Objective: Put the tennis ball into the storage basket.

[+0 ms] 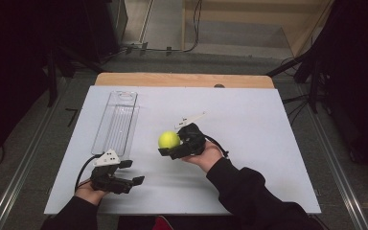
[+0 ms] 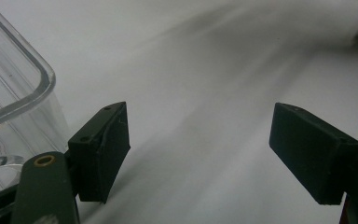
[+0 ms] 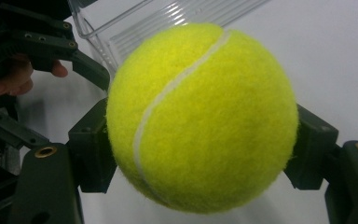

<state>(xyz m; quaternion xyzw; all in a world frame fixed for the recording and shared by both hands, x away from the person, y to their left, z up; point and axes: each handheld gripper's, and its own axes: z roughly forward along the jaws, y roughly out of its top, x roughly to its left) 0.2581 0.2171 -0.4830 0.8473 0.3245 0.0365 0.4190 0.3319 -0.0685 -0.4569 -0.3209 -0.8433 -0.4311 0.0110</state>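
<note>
A yellow tennis ball (image 1: 168, 140) is held above the middle of the white table, my right gripper (image 1: 169, 146) shut on it. Up close in the right gripper view the ball (image 3: 200, 116) sits squeezed between both black pads (image 3: 93, 154). My left gripper (image 1: 133, 172) rests near the table's front left with its jaws wide apart and nothing between them; in its own view the left gripper (image 2: 198, 149) faces bare table. A clear plastic tray (image 1: 117, 122) lies lengthwise at the left, its rounded corner (image 2: 23, 93) just beside the left jaw.
The white table sheet (image 1: 249, 124) spreads to the right of the ball, on a wooden tabletop (image 1: 182, 79). Dark stands and cables ring the table on the floor. The left hand and its gripper (image 3: 32, 56) appear beyond the ball in the right gripper view.
</note>
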